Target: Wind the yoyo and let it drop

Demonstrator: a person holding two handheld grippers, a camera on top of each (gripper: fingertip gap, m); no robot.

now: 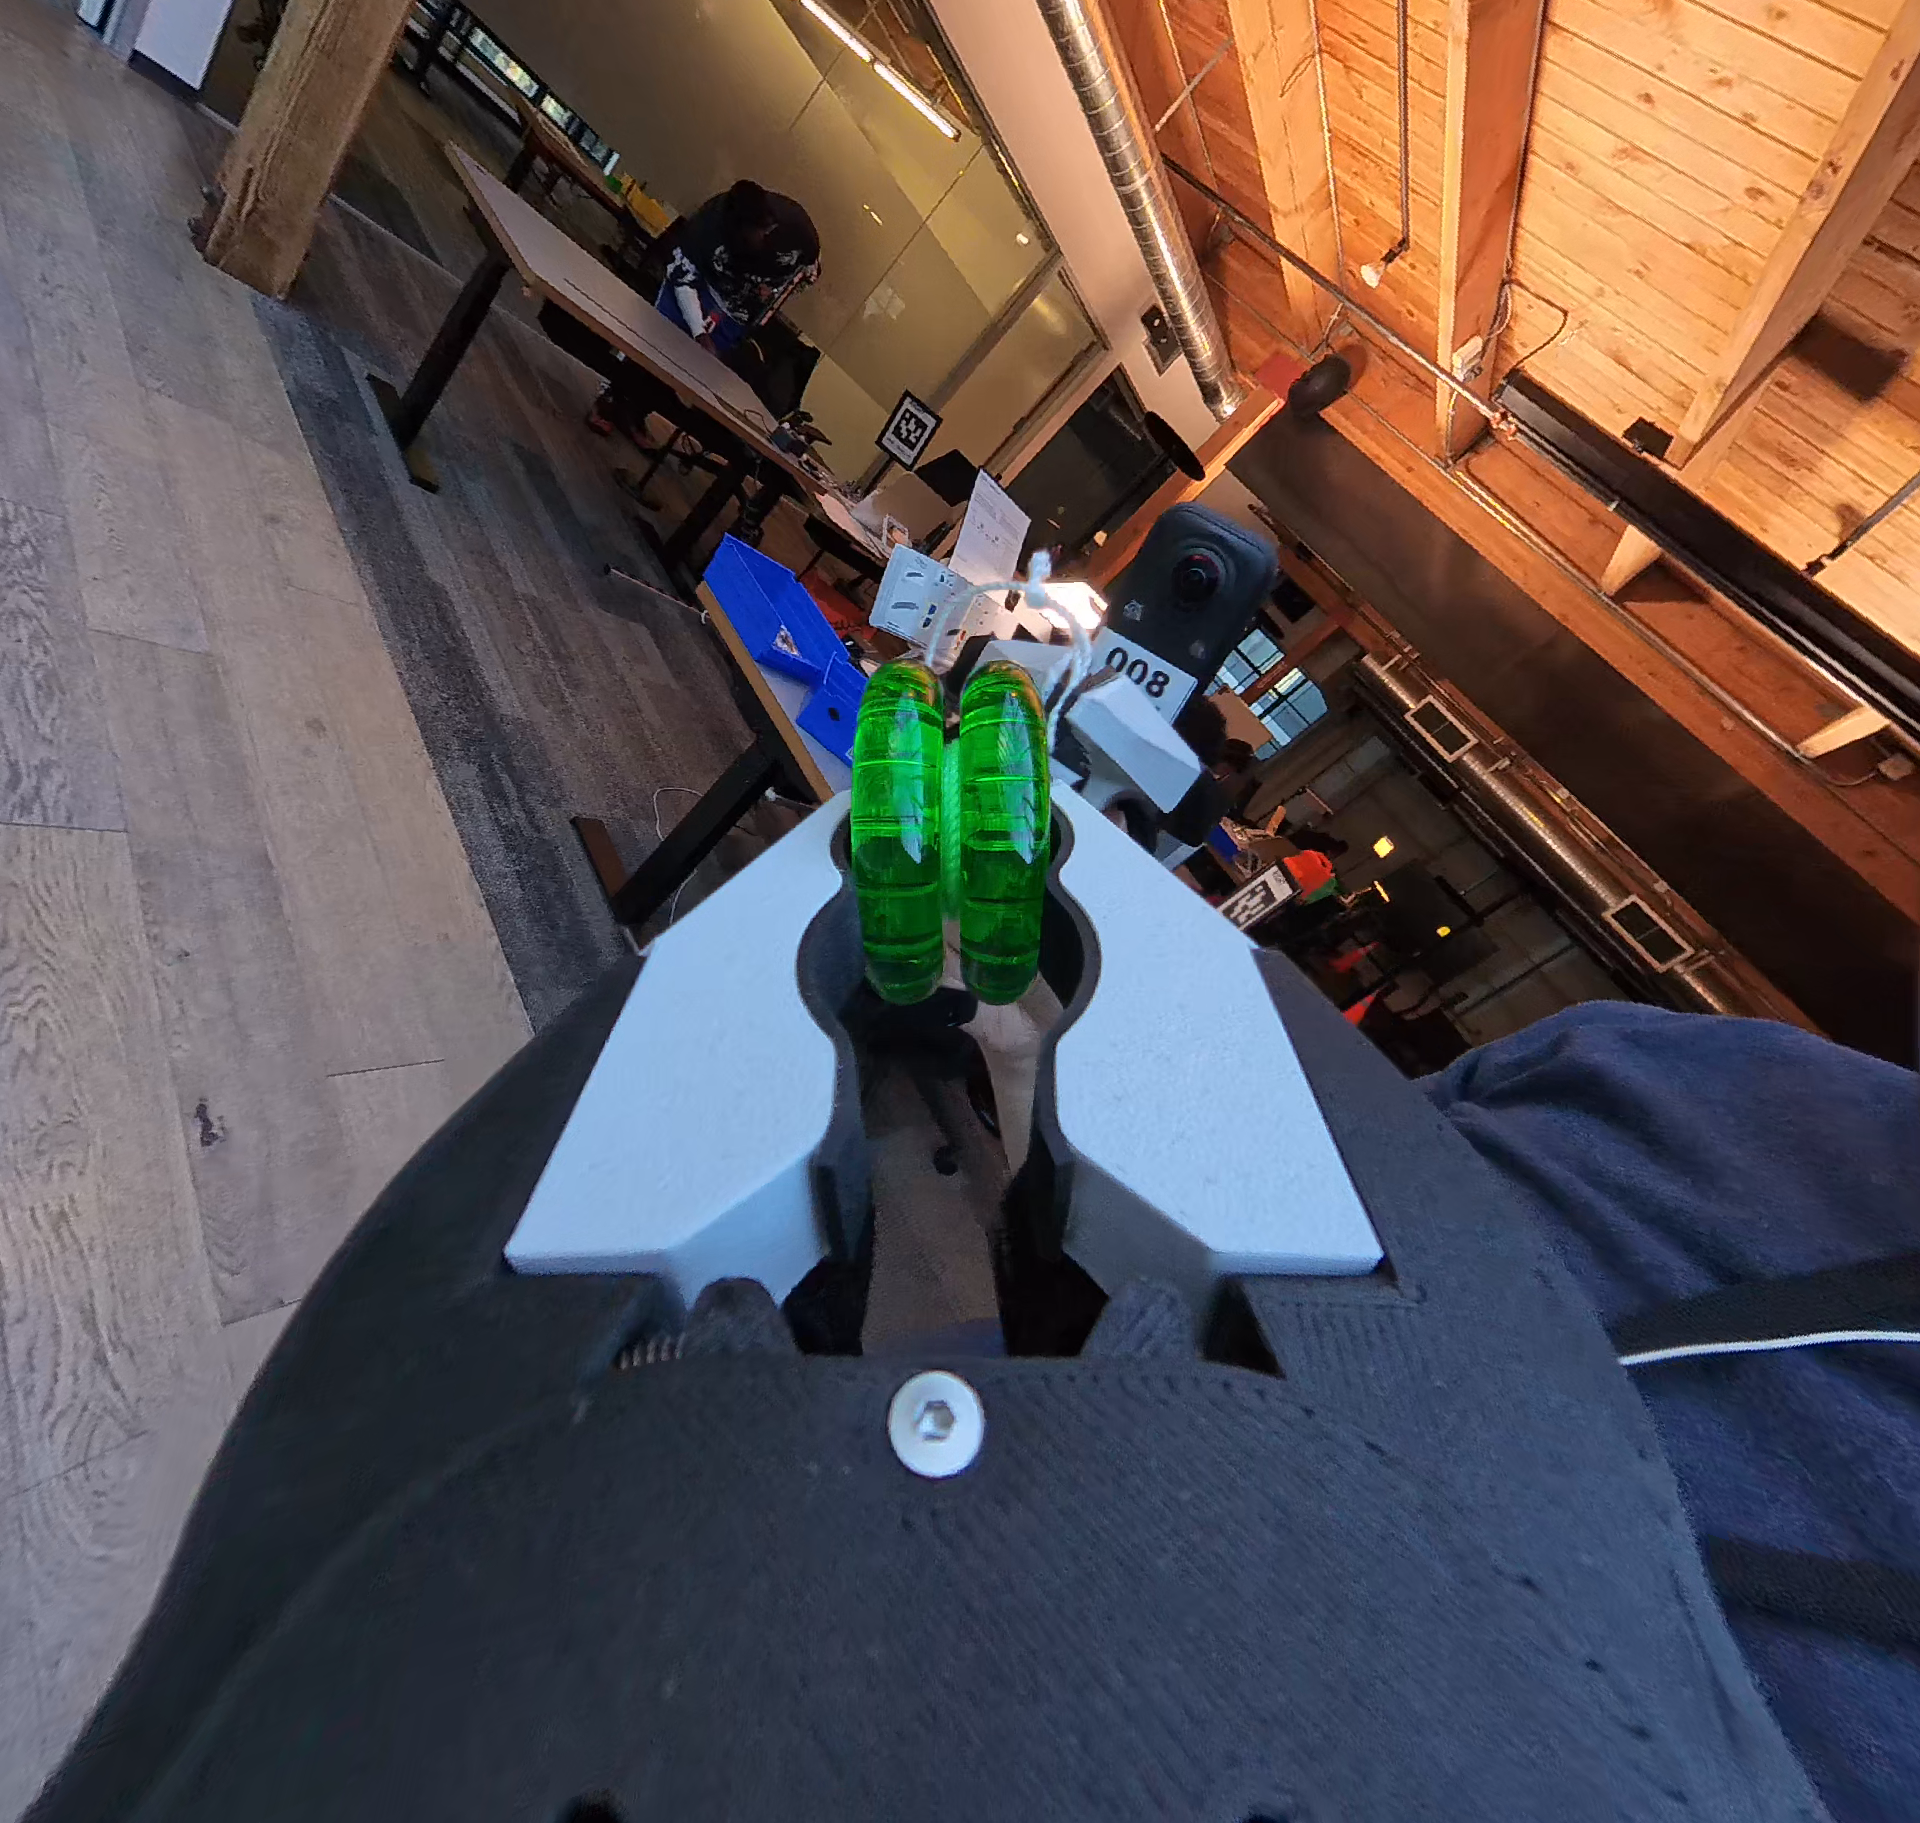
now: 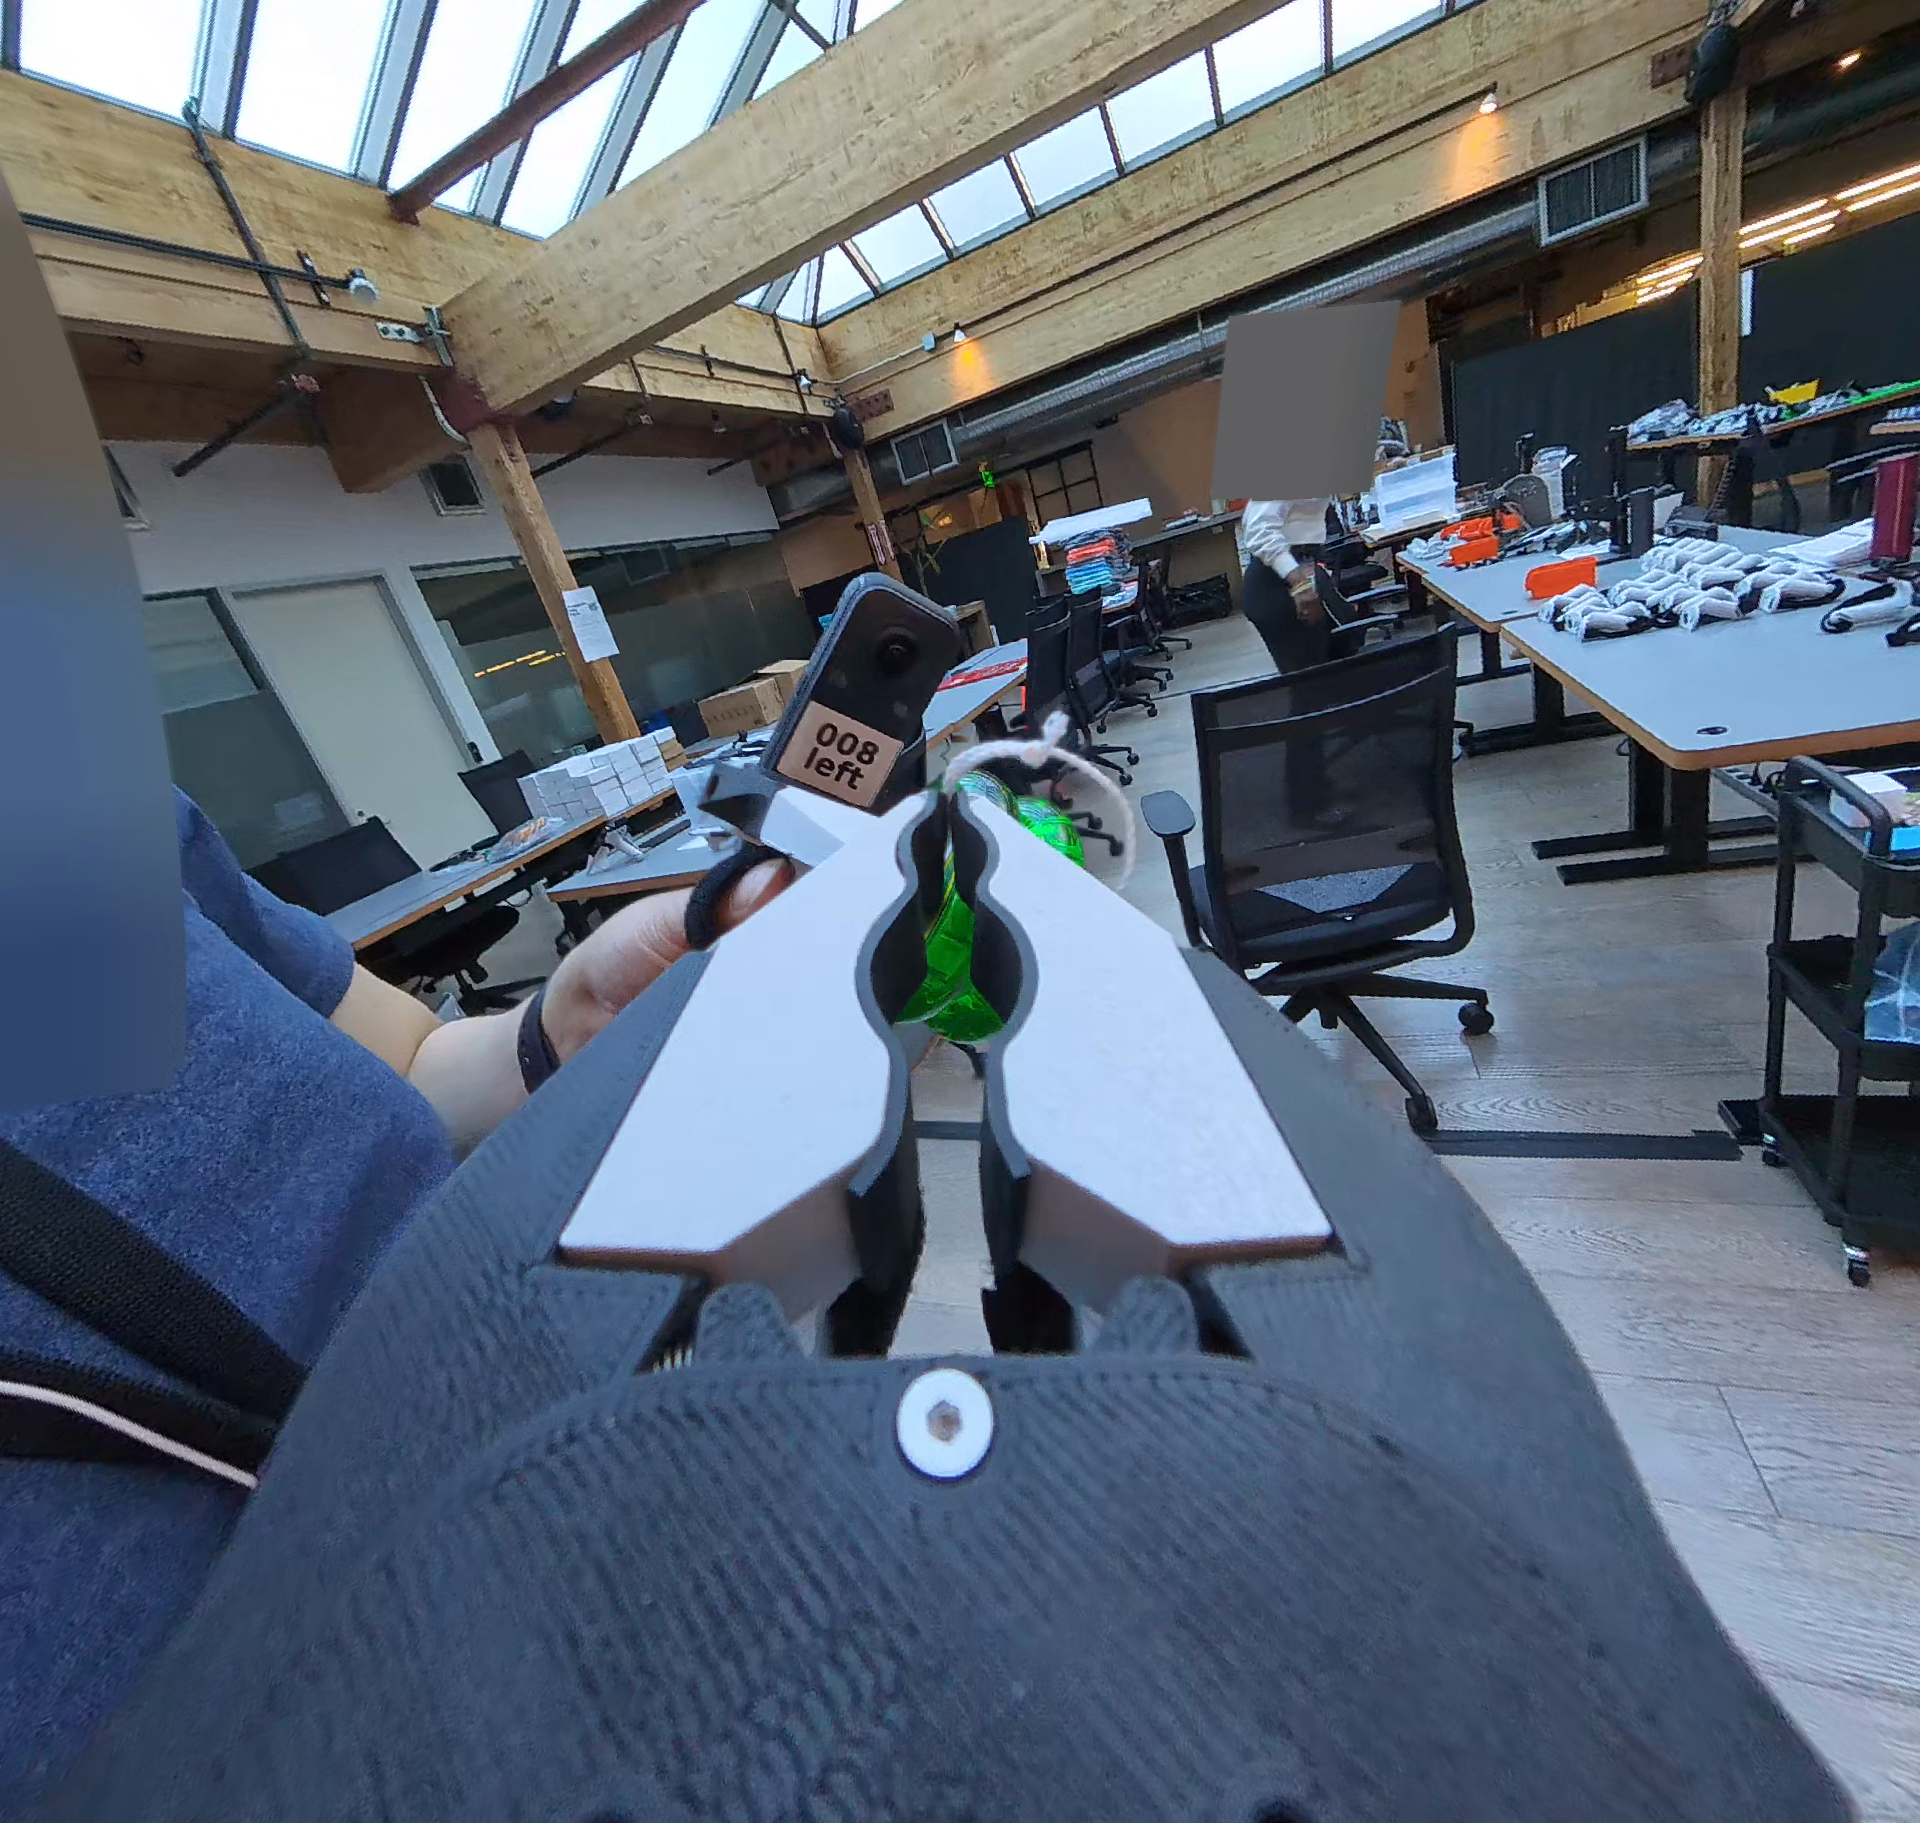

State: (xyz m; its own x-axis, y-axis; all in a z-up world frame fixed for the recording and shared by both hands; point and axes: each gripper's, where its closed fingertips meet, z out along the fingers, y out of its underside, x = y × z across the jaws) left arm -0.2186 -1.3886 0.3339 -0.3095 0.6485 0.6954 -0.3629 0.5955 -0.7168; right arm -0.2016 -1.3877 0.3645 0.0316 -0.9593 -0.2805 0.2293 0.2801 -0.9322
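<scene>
A clear green yoyo [image 1: 948,828] stands edge-on between the white fingers of my left gripper [image 1: 951,817], which is shut on its two sides. Its white string [image 1: 982,594] loops up from the groove to a knot and runs to my right gripper [image 1: 1132,734] just behind. In the right wrist view my right gripper [image 2: 945,812] is shut on the string [image 2: 997,757] at its tips. The yoyo [image 2: 1051,831] shows just past them and through the gap in the jaws. My left gripper [image 2: 790,828] comes in from the left, held by a hand.
Both grippers are held in the air in front of a person in a blue top. A black office chair [image 2: 1340,817], grey work tables [image 2: 1714,693] and a black cart [image 2: 1849,994] stand to the right. A person [image 2: 1288,568] stands farther back. A wooden post [image 1: 312,90] and blue bins [image 1: 769,610] are on the left side. The tips of both grippers are at nearly the same place.
</scene>
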